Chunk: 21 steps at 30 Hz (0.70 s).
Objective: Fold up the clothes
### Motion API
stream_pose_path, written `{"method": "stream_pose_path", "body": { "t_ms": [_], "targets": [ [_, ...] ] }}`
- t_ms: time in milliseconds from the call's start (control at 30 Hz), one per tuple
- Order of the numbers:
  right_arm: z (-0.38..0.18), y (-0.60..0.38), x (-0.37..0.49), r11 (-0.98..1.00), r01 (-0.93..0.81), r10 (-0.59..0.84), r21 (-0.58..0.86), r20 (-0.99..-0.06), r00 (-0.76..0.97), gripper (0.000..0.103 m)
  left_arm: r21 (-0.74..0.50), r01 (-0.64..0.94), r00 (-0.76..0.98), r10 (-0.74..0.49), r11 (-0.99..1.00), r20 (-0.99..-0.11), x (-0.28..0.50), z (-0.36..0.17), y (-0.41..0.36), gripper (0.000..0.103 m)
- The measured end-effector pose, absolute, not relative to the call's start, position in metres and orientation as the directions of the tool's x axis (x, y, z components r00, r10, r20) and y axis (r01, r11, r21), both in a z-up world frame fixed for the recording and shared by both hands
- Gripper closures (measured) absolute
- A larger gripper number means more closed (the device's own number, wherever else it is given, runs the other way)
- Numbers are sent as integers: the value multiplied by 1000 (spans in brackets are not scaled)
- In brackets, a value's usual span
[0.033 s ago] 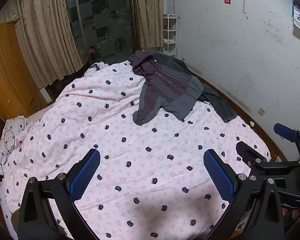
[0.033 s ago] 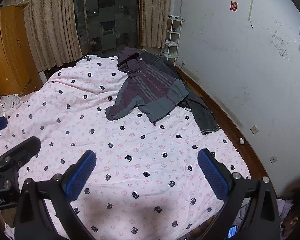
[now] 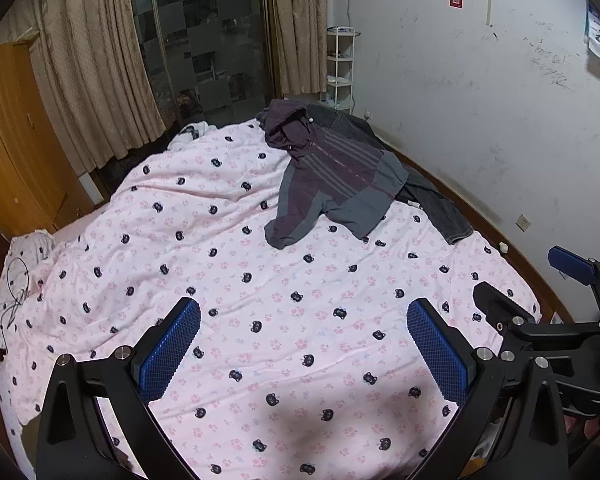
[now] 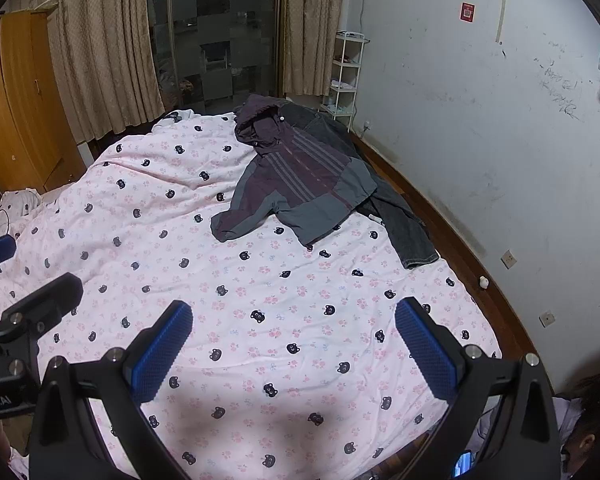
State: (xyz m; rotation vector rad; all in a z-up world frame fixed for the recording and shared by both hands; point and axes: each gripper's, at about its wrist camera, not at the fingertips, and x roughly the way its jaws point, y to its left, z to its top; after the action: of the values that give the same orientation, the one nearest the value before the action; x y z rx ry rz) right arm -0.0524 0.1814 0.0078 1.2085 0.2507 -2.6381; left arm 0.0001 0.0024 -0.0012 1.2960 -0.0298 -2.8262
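Hooded jacket [image 3: 332,184]: purple-grey, crumpled at far side of bed [image 3: 228,320], overlapping dark jeans [image 3: 436,204]. Likely soft, light, limp; best taken at shoulders or hem. Left gripper [image 3: 304,344] and right gripper [image 4: 294,340]: fingers spread wide, empty, well apart from it.

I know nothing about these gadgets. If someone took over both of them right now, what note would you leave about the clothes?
Left gripper: fingers open, holding nothing, above the pink quilt.
Right gripper: the same, open and unloaded.
Clothes: hooded jacket lies spread at the bed's far side, partly over dark jeans near the wall.
Done: nothing folded.
Left: reach the jacket, fold it, then the jeans.
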Motion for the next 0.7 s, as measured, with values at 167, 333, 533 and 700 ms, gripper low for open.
{"method": "stream_pose_path", "body": {
  "t_ms": [167, 333, 533, 700],
  "targets": [
    [7, 181, -54, -960, 273, -128, -68, -761, -637, 0, 26, 20, -639, -33, -999, -769, 0, -5, 10, 0],
    [13, 178, -47, -960, 268, -120, -77, -752, -647, 0, -3, 15, -629, -7, -1000, -777, 0, -3, 0, 0],
    [13, 177, -46, -959, 270, -114, -86, -757, -644, 0, -9, 23, -624, -8, -1000, -781, 0, -3, -3, 0],
    [14, 176, -45, -958, 273, -112, -89, -759, -642, 0, -9, 27, -622, -9, -1000, -783, 1, -4, -6, 0]
  ]
}}
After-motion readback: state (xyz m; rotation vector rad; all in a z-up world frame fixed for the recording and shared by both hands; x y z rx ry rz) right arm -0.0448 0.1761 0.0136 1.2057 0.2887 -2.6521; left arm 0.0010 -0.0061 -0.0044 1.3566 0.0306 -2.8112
